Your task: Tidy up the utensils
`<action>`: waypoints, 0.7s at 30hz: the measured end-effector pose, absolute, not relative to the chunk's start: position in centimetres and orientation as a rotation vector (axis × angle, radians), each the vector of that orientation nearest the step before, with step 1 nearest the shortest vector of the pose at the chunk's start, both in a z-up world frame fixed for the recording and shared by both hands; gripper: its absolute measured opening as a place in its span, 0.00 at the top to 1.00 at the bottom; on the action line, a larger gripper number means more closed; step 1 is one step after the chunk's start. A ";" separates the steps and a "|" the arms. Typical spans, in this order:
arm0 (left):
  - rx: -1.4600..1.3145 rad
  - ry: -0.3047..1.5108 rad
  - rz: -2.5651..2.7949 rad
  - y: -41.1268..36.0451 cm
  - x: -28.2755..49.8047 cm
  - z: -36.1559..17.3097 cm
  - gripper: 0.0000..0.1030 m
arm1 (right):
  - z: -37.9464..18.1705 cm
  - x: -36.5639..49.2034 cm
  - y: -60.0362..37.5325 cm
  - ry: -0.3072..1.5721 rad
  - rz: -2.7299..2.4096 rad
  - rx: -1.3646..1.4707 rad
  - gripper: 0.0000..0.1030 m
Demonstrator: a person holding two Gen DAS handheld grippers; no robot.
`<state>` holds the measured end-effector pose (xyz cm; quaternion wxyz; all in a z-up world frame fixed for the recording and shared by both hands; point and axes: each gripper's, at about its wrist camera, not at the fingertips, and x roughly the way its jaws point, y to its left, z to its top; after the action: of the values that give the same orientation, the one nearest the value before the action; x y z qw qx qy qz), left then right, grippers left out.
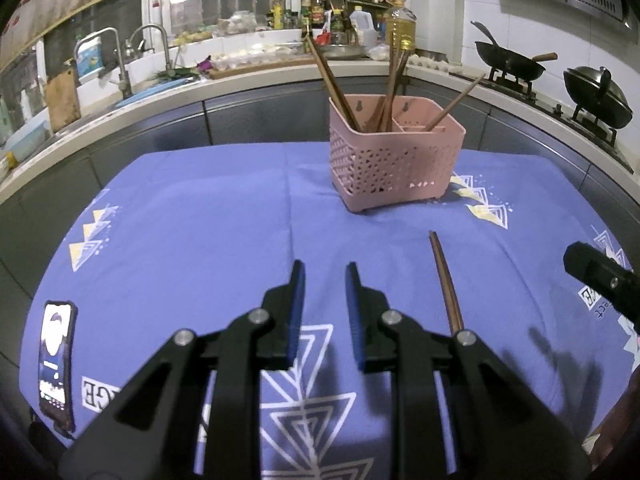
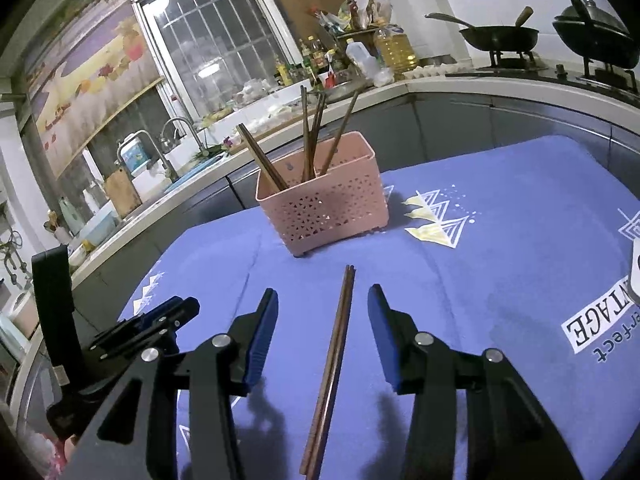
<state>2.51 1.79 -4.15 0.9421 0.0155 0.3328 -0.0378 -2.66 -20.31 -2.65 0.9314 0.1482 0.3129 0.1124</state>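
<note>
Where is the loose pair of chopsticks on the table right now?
The chopsticks lie flat on the blue cloth, between the open right tongs in the right wrist view, in front of the pink basket.

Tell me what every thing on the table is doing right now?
Pink basket: upright on the blue cloth, chopsticks standing in it.
Loose chopsticks: a pair lying flat on the cloth, between the right tool's pads, not touched.
Right tool: open around that pair.
Left tool: slightly open, holding nothing.
Phone: lying flat, screen lit.
</note>
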 end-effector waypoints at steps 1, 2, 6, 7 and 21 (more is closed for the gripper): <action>0.032 0.679 -0.078 1.8 2.5 -4.2 0.82 | -2.8 -2.6 -20.4 0.646 0.229 0.307 0.54; 0.032 0.679 -0.079 1.8 2.5 -4.2 0.82 | -2.8 -2.6 -20.4 0.651 0.229 0.310 0.54; 0.033 0.672 -0.077 1.9 2.5 -4.1 0.82 | -2.9 -2.5 -20.4 0.658 0.230 0.312 0.54; 0.034 0.666 -0.074 1.9 2.3 -4.0 0.81 | -2.9 -2.6 -20.3 0.654 0.230 0.310 0.54; 0.029 0.646 -0.057 2.1 1.4 -3.0 0.76 | -2.3 -3.2 -19.3 0.629 0.274 0.310 0.54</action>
<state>1.44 2.13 -3.02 0.9477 0.0144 0.3175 -0.0280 -3.21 -19.31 -2.30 0.9299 0.1516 0.3073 0.1339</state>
